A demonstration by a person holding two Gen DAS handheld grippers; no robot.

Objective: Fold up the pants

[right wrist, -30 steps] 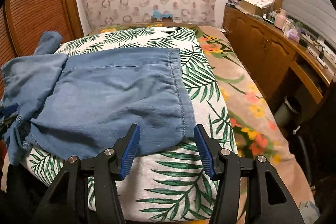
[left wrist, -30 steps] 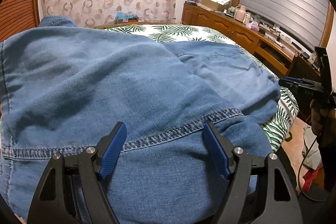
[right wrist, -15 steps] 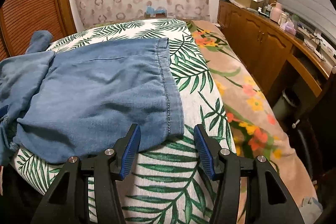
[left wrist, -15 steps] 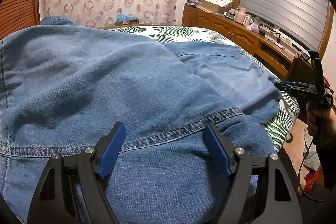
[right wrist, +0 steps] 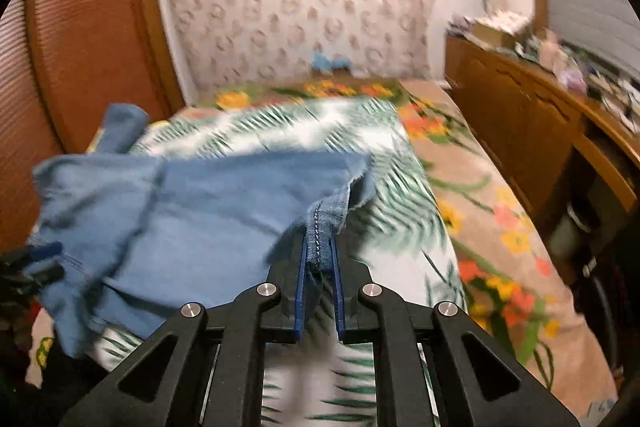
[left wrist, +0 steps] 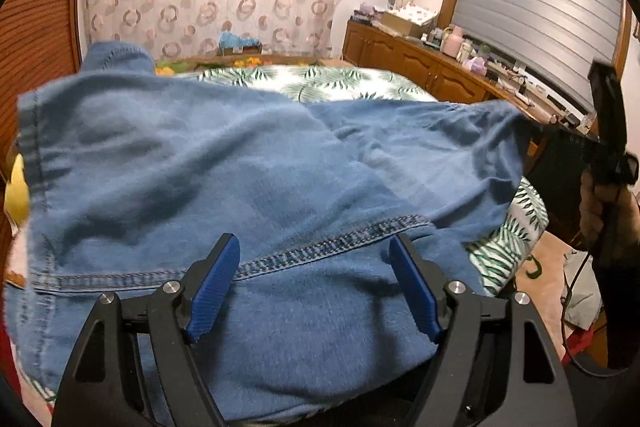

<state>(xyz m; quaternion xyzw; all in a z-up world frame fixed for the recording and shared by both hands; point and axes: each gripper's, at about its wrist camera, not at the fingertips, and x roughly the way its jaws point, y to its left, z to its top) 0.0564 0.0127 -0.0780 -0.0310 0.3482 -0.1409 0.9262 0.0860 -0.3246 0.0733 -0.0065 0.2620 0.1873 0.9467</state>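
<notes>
Right now the right gripper (right wrist: 320,259) has its blue pads pinched tight on the stitched hem of the faded blue denim pants (right wrist: 192,211); its jaws have just been closing, and the cloth is plainly caught between them. Nearest in the left wrist view, the left gripper (left wrist: 316,283) stands wide apart, its blue fingers (left wrist: 214,289) straddling a stitched seam without pressing on it, so it holds nothing.

The pants lie spread across the near end of the bed with the green palm-leaf sheet (right wrist: 400,235), bunched toward its left edge and reaching almost to its right edge, where the pinched hem is raised off the sheet.

The step in hand looks like carrying that hem over to make a fold. To do it well, I would keep the pinch firm on the thick stitched edge, lift only enough to clear the sheet, and let the left claw pin or grip the seam so the rest does not drag.

Only the right wrist view shows the hem actually clamped and the floral cover (right wrist: 500,227) along the bed's right edge. Only the left wrist view shows the hand (left wrist: 600,203) carrying the right tool, and the wooden sideboard (left wrist: 420,67) clearly, farther back.
</notes>
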